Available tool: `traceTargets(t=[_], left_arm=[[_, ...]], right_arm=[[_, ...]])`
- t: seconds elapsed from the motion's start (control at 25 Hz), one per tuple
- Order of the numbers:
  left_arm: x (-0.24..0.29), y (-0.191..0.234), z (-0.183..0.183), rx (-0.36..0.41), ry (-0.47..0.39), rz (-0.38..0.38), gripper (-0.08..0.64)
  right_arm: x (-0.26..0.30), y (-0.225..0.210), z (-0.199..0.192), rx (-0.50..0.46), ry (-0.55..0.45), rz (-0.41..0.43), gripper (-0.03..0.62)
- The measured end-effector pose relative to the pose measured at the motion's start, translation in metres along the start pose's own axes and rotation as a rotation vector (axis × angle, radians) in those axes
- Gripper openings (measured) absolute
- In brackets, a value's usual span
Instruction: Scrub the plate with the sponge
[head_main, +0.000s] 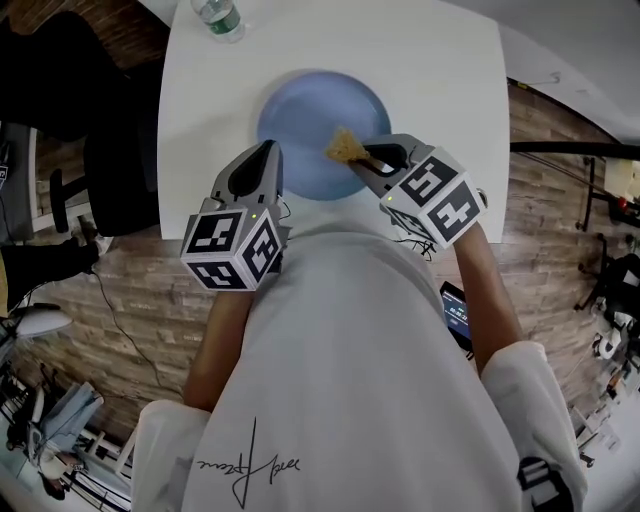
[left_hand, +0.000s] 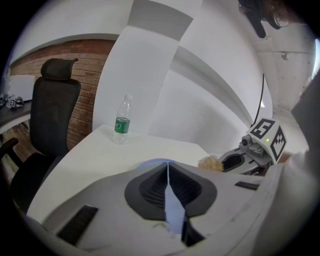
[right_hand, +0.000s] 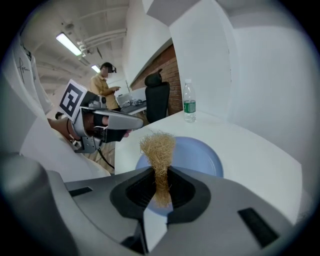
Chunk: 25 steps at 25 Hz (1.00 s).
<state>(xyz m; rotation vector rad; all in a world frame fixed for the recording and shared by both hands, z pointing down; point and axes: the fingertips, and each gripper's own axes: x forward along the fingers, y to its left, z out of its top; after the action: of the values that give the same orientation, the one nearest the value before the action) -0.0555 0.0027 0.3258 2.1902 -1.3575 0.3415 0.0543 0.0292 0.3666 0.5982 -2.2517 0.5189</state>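
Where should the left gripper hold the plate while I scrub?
The plate's near-left rim, approached from your side, jaws over the edge. It lies flat and shallow, so only the rim gives a pinch, and that leaves the middle free for the sponge. The left gripper is shut there.

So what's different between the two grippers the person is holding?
The left gripper is shut on the rim of the blue plate; the right gripper is shut on the straw-coloured sponge. The left gripper sits at the plate's left edge, while the right gripper reaches in from the right, its sponge over the plate. Both are shut, each gripping something.
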Motion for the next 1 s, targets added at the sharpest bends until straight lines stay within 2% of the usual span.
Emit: traceTargets(t=[0.28,0.68,1.0], left_arm=[[-0.012,-0.012,0.011,-0.006,-0.039,-0.033,-0.005],[-0.029,-0.026,0.025,-0.031,-0.092,-0.052,-0.006],[-0.034,-0.030,0.024,-0.003,-0.091,-0.031,-0.006]], right_arm=[[-0.028,0.013,0.008,-0.010,-0.083,0.056,0.044],[-0.063,0.010,0.016,0.038,-0.207,0.035,0.044],[-0.078,0.009,0.013,0.032,-0.246,0.007,0.044]])
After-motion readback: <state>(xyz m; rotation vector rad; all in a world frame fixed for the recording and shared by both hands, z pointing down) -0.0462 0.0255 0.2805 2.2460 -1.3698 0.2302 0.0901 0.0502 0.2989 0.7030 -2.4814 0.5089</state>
